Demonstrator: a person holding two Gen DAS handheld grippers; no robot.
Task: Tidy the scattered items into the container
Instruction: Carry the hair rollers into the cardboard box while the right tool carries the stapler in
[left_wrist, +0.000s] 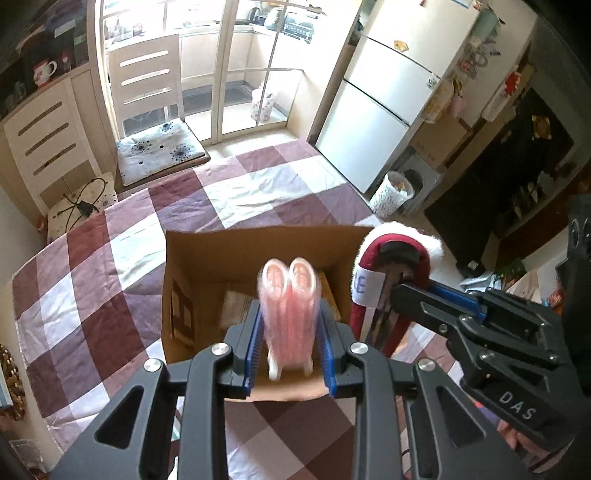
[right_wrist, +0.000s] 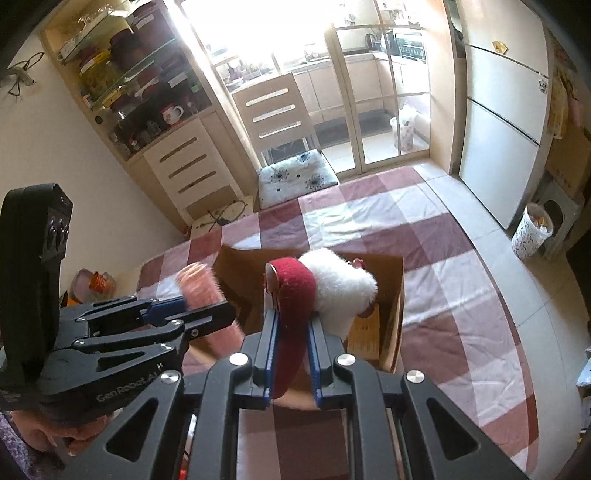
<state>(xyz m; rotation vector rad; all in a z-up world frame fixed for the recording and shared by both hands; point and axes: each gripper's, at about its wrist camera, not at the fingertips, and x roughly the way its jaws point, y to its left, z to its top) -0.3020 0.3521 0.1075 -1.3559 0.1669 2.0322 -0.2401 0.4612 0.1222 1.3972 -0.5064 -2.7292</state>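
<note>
The left gripper (left_wrist: 290, 332) fingers clamp a pink slipper pair (left_wrist: 288, 299) above the open cardboard box (left_wrist: 192, 258), which sits on the checked counter (left_wrist: 92, 295) near its near edge. The right gripper (right_wrist: 291, 354) fingers pinch a red, white-trimmed slipper (right_wrist: 295, 295) over the box.

I'm seeing sunlight pouring through the glass doors (right_wrist: 373, 96), lighting a white chair (left_wrist: 147, 85), tall fridge (left_wrist: 391, 92) and tiled floor (right_wrist: 517, 280).
</note>
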